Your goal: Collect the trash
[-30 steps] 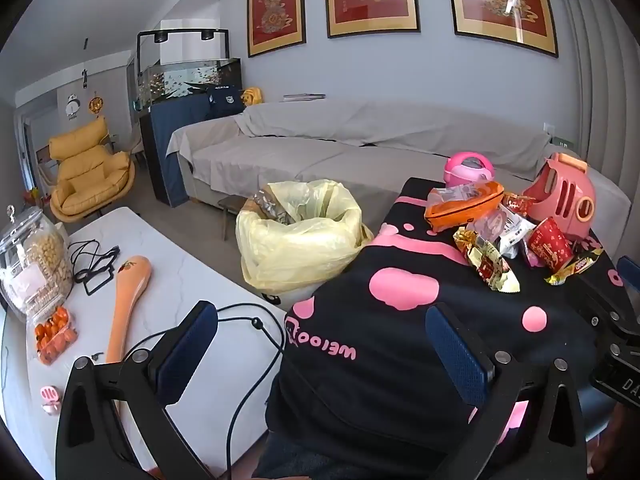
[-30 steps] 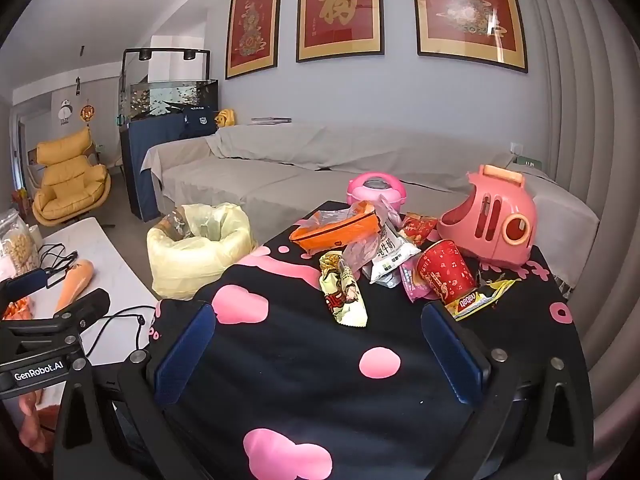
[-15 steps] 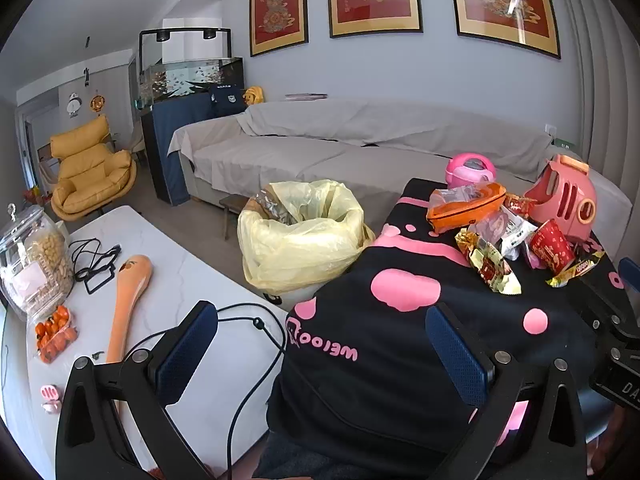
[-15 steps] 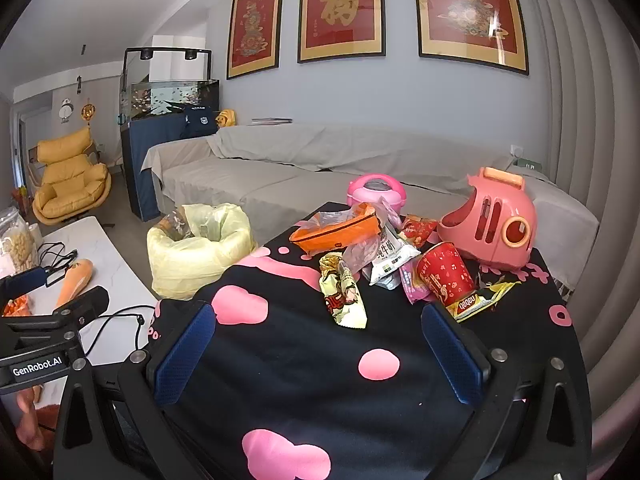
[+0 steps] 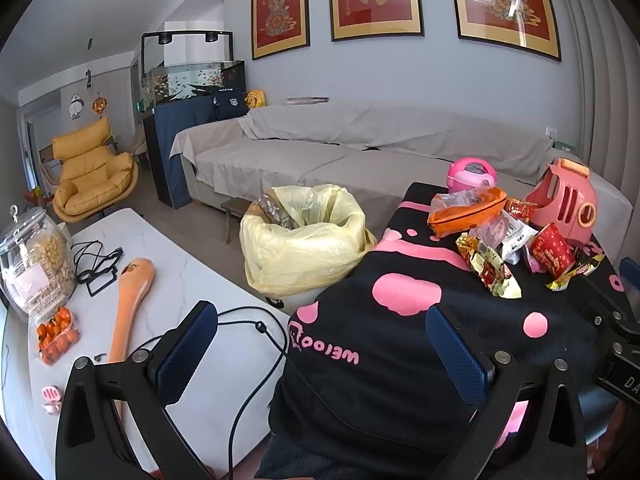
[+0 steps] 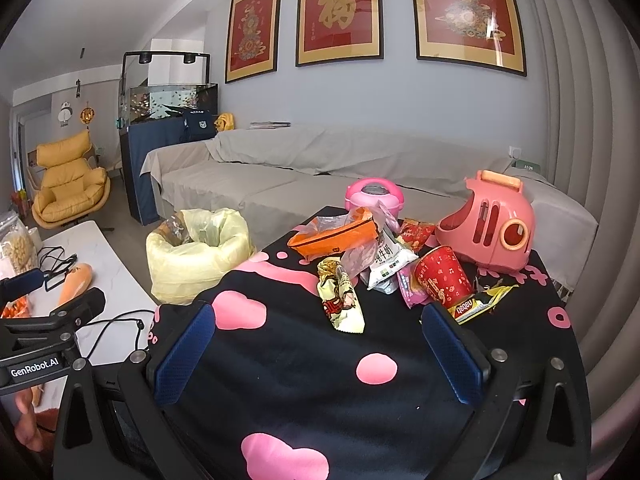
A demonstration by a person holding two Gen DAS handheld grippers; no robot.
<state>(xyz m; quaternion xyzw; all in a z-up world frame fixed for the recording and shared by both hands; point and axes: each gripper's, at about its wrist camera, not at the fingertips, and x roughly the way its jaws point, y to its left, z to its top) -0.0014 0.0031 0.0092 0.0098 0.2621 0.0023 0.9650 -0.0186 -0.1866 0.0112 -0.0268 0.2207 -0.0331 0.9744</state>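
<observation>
Trash lies piled on a black cloth with pink spots [image 6: 304, 360]: a gold snack wrapper [image 6: 340, 300], a red paper cup [image 6: 442, 280] on its side, an orange packet [image 6: 336, 236], a white milk pouch [image 6: 386, 264] and a yellow wrapper [image 6: 480, 304]. The same pile shows in the left wrist view, with the gold snack wrapper [image 5: 490, 270] nearest. A bin lined with a yellow bag [image 5: 300, 244] [image 6: 196, 252] stands on the floor to the left. My right gripper [image 6: 316, 354] hangs open over the cloth, short of the pile. My left gripper [image 5: 320, 358] is open above the cloth's left edge, holding nothing.
A pink toy toaster [image 6: 492, 228] and pink toy cooker [image 6: 374, 196] stand behind the trash. To the left, a white marble table [image 5: 188, 276] carries a black cable [image 5: 248, 344], an orange spoon [image 5: 130, 300], a jar [image 5: 34, 260] and a punnet of small orange fruit [image 5: 56, 334]. A grey sofa [image 5: 340, 152] runs behind.
Both grippers have drifted slightly; the views shift only a little. Both stay open and empty, and the trash has not moved.
</observation>
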